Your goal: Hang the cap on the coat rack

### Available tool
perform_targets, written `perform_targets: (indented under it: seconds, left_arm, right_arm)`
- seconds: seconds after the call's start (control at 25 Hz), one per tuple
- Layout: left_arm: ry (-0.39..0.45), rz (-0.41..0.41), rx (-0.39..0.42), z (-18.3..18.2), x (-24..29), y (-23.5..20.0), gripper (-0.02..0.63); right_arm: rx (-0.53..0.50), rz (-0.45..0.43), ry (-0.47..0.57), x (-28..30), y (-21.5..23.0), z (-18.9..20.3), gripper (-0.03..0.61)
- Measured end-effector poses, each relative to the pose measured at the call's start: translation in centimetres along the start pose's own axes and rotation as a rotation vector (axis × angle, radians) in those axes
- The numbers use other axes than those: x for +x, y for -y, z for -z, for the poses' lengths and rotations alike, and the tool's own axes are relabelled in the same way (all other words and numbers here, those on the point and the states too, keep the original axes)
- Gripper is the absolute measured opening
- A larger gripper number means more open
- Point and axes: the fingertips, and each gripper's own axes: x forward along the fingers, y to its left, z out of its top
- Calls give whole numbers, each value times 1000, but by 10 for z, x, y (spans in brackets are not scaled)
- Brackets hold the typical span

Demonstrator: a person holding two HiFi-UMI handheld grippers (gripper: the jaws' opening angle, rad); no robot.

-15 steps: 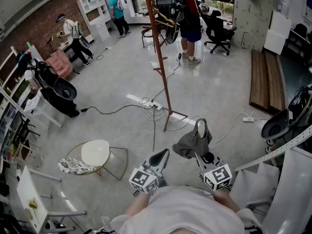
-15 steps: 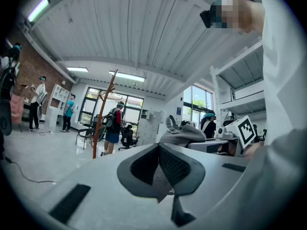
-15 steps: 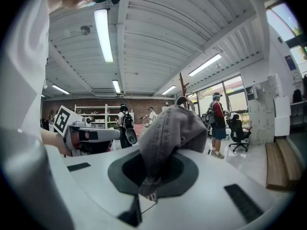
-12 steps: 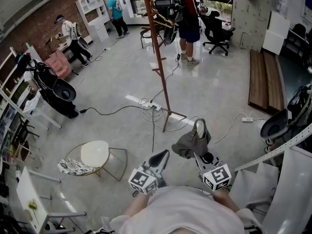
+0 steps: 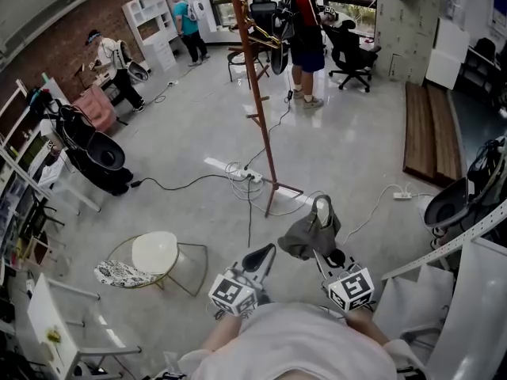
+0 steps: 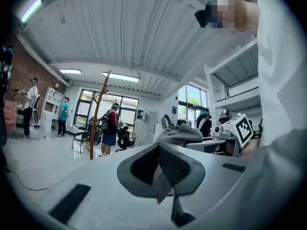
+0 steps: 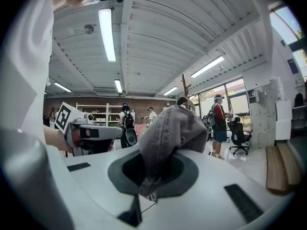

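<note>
We carry the cap in the right tool. Its jaws are pinched nearly closed on a fold of the grey fabric, and the rest of the cap bulges up over them in the right gripper view. The left tool is just to the left of it, with its jaws together and nothing between them.

The coming move turns on one relation. The coat rack stands well apart from the cap, far across the floor and a little to the left of it. Its long axis runs up the pole, which looks tilted here, probably from the wide lens. The pegs branch off the pole at several levels. The left tool is slightly closer to the rack's line, but the right one has the cap, so we judge that the right arm must reach out far and left.

The top of the rack is cut off by the head view's far edge, so we cannot see the upper pegs. In the right gripper view the cap covers nearly all of the rack. Which part of the cap the jaws grip is hard to tell. A power strip and loose cables lie by the rack's foot.
</note>
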Motion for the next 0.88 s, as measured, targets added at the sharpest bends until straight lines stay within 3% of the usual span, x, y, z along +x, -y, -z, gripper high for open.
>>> perform_targets:
  seconds: [0.48,0.88]
  left_arm:
    - [-8,-17,-14,6,14,-1,9]
    - [-26,-32,-18,10,56,-48,9]
  right_arm:
    - [-29,-26,-22,-1,11,4,21]
    - [-14,-33,-45,45,54,6,21]
